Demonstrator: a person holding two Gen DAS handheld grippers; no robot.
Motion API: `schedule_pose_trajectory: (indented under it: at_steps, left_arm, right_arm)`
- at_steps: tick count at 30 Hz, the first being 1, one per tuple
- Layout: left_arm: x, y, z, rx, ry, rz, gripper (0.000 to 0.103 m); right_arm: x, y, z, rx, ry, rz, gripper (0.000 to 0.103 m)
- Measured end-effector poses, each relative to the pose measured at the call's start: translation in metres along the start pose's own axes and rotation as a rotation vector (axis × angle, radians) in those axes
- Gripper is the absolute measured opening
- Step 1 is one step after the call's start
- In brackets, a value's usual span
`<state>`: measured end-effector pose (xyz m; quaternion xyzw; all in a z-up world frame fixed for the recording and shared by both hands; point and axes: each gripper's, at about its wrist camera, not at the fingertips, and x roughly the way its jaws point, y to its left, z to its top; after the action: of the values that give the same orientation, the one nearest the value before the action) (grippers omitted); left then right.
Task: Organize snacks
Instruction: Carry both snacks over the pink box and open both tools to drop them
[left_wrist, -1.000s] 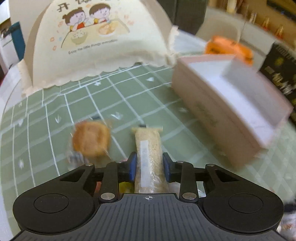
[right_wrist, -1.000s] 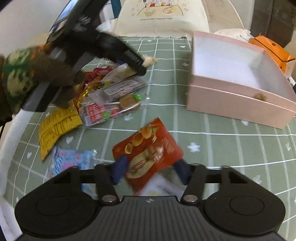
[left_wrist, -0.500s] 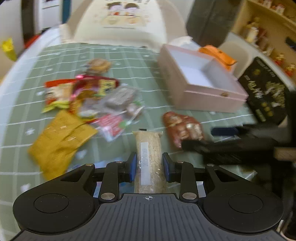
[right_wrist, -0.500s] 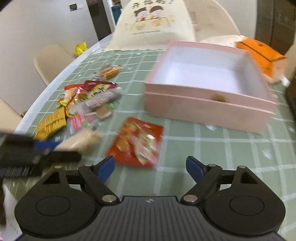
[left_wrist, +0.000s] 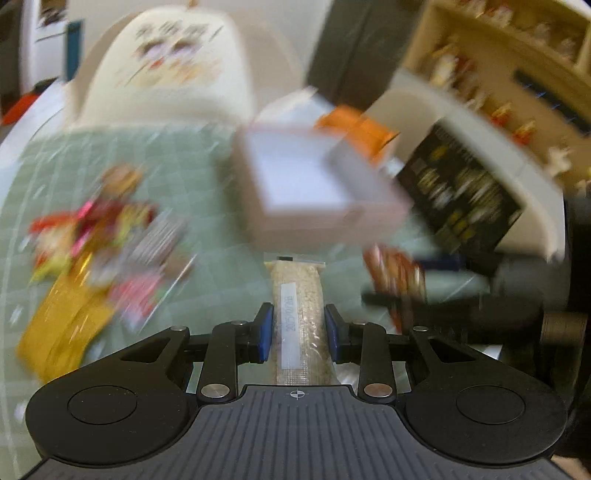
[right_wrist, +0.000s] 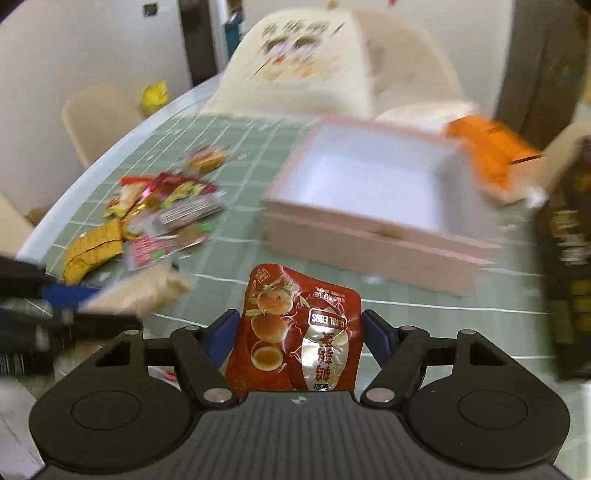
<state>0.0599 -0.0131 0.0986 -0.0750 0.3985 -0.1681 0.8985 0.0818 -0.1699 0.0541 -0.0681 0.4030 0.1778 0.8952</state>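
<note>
Left gripper (left_wrist: 298, 328): fingers narrow, clamped on a pale rice bar (left_wrist: 298, 317) raised above the worktop (right_wrist: 258, 155), in front of the pink box (right_wrist: 373, 199). Right gripper (right_wrist: 295, 334): fingers closing, a red quail-egg packet (right_wrist: 295, 332) between them, also before the box. Loose snack pile (right_wrist: 162, 218) lies left of the box.

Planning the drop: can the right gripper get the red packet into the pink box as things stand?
Probably yes. The right gripper, closing on the red quail-egg packet, faces the open-topped pink box; only bare green tablecloth lies between.
</note>
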Motion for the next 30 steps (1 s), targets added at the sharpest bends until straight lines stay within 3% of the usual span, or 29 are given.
schedule_pose_trajectory:
  at_steps: [5,6,8,9,12,14,17,20,21,22,24,27,30]
  left_arm:
    - [0.025,-0.017,0.095,0.0,-0.262,-0.132,0.038]
    - [0.046,-0.016,0.11,0.006,-0.264,-0.142,0.039]
    - [0.095,-0.009,0.129,-0.022,-0.143,-0.095,0.036]
    - [0.107,-0.003,0.129,-0.06,-0.118,-0.08,0.036]
    - [0.1,0.02,0.106,-0.166,-0.157,-0.144,0.036]
    - [0.085,0.032,0.082,-0.176,-0.173,-0.148,0.036]
    - [0.076,0.044,0.059,-0.161,-0.119,-0.097,0.036]
    - [0.077,0.06,0.043,-0.161,-0.066,-0.048,0.036]
    - [0.075,0.067,0.039,-0.164,-0.063,-0.023,0.036]
    - [0.07,0.076,0.037,-0.166,-0.067,0.007,0.036]
    - [0.059,0.097,0.037,-0.169,-0.091,0.07,0.036]
    - [0.046,0.138,0.048,-0.229,-0.151,0.18,0.036]
    - [0.051,0.184,0.069,-0.329,-0.2,0.263,0.036]
  right_arm:
    - [-0.037,-0.023,-0.006,0.036,-0.059,-0.086,0.073]
    - [-0.04,-0.027,-0.006,0.056,-0.066,-0.094,0.073]
    - [-0.044,-0.036,-0.006,0.101,-0.076,-0.116,0.073]
    - [-0.046,-0.04,-0.008,0.12,-0.072,-0.128,0.073]
    - [-0.048,-0.049,-0.013,0.151,-0.057,-0.16,0.073]
    - [-0.055,-0.056,-0.015,0.166,-0.071,-0.165,0.07]
    - [-0.06,-0.069,0.004,0.201,-0.118,-0.127,0.069]
    - [-0.053,-0.081,0.058,0.233,-0.218,-0.089,0.069]
    - [-0.047,-0.085,0.077,0.248,-0.254,-0.073,0.072]
    - [-0.038,-0.089,0.097,0.262,-0.274,-0.056,0.082]
    - [-0.009,-0.098,0.131,0.275,-0.229,-0.036,0.086]
    - [0.015,-0.096,0.138,0.27,-0.184,-0.084,0.086]
    - [0.021,-0.089,0.11,0.287,-0.147,-0.018,0.086]
